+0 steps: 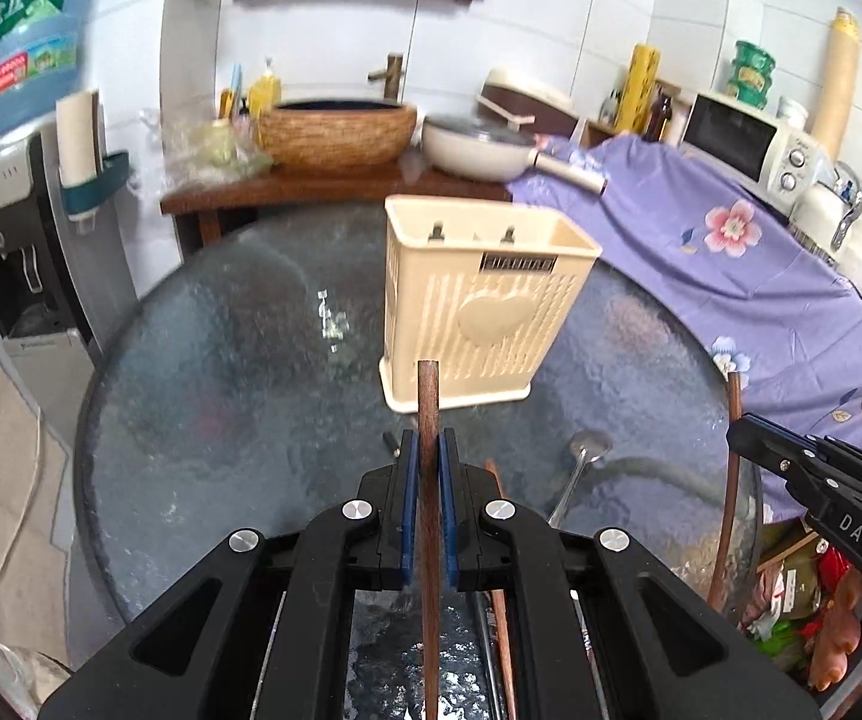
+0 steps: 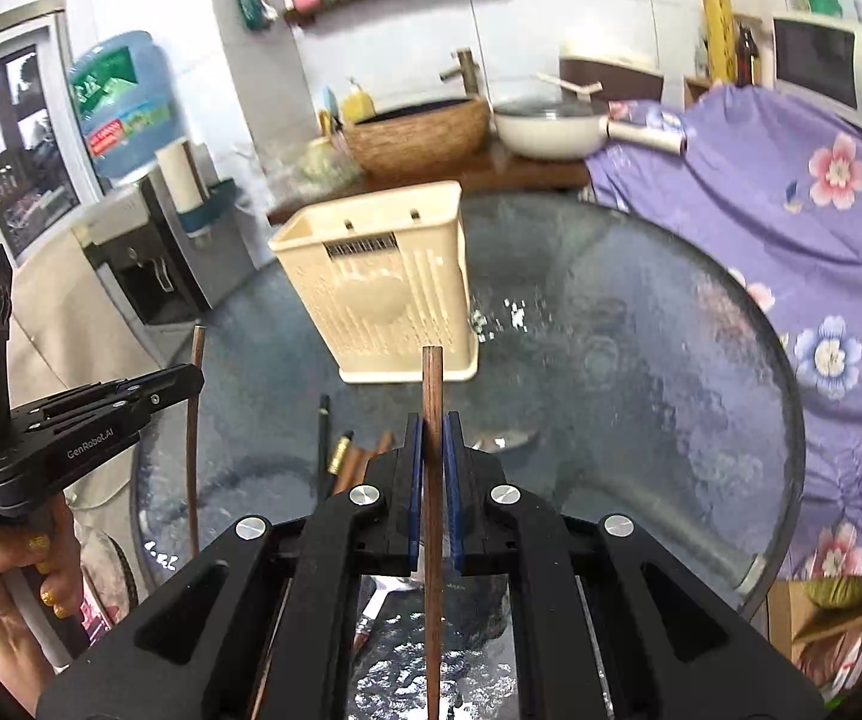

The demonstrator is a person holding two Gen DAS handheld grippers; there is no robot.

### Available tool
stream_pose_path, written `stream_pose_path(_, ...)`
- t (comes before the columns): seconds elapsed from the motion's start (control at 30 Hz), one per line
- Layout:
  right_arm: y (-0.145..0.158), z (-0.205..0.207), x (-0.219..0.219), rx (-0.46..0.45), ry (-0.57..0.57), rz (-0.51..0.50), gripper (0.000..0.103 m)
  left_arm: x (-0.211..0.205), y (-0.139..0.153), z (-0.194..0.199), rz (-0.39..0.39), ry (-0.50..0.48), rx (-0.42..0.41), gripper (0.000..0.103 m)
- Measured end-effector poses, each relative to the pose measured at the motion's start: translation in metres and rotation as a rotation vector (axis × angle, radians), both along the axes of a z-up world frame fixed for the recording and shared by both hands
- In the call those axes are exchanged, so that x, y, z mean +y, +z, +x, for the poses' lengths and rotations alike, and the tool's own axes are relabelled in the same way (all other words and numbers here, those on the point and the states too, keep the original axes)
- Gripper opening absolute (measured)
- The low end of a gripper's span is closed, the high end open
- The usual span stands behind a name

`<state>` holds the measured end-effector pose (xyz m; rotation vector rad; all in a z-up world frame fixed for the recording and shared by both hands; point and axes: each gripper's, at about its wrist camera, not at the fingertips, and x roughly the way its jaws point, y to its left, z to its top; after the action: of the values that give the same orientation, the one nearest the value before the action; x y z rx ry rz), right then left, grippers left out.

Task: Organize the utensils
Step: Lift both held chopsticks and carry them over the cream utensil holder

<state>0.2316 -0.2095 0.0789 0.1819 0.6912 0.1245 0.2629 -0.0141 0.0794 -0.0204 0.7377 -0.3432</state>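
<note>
- A brown chopstick (image 1: 429, 420) is clamped between the blue pads of the left tool (image 1: 429, 450), held above the glass tabletop (image 1: 221, 360).
- A second chopstick (image 2: 433, 396) is gripped by the right tool (image 2: 433, 438).
- The cream utensil holder (image 1: 479, 306) is seen upright on the tabletop, beyond both tools.
- A spoon (image 1: 581, 468) and further chopsticks (image 2: 365, 459) are seen lying on the tabletop near the tools.

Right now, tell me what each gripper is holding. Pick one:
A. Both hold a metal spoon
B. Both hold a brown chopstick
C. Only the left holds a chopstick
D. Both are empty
B: the left gripper is shut on a brown chopstick, and the right gripper is shut on another chopstick; both point toward the cream utensil holder.
</note>
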Motion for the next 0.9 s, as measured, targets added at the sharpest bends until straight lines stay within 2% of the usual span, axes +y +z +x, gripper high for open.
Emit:
stream_pose_path(0.57,0.032,-0.022,-0.003,-0.095,0.028,-0.021,0.007,0.003,0.034,-0.026,-0.040,-0.009,-0.122,0.007)
stream_pose_path(0.9,0.054,-0.023,-0.007,-0.150,0.034,-0.027,0.007,0.000,0.058,-0.029,-0.048,0.001,-0.191,0.007)
